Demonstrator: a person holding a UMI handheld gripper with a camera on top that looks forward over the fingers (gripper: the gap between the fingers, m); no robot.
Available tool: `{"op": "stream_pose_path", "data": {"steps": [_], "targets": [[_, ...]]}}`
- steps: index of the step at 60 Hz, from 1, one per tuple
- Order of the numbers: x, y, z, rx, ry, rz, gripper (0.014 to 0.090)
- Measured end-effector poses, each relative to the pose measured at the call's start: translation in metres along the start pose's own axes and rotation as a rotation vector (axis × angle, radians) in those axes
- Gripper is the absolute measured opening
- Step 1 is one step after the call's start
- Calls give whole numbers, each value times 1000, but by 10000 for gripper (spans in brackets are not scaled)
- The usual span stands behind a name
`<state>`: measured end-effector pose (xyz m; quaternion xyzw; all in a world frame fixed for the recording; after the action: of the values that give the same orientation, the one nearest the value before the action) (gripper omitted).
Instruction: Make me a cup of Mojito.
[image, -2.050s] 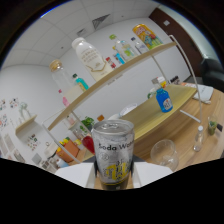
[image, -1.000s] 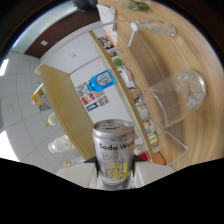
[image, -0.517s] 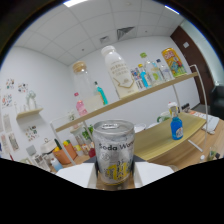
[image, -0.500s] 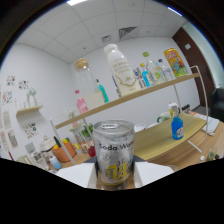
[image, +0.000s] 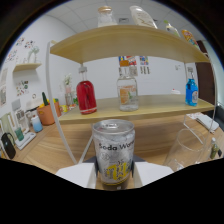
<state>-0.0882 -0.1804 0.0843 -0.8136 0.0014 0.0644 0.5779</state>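
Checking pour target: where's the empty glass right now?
In the gripper view, the clear glass stands on the wooden counter, just ahead and to the right of the soda water can held in the gripper, below the shelf's blue bottle.

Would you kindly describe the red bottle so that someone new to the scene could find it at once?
Start at the wooden shelf behind the soda can, which the gripper holds. On its lower board stand three bottles; the red bottle is the one nearest the orange pot. Alone among them it is filled with red liquid.
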Motion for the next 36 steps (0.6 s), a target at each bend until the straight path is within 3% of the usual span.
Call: {"op": "stream_pose_path", "data": {"steps": [27,30,36], "targets": [[-5,28,-13,-38,24,-87,544],[-5,30,-17,-62,30,-87,589],[-9,28,-30,-97,20,-87,860]]}}
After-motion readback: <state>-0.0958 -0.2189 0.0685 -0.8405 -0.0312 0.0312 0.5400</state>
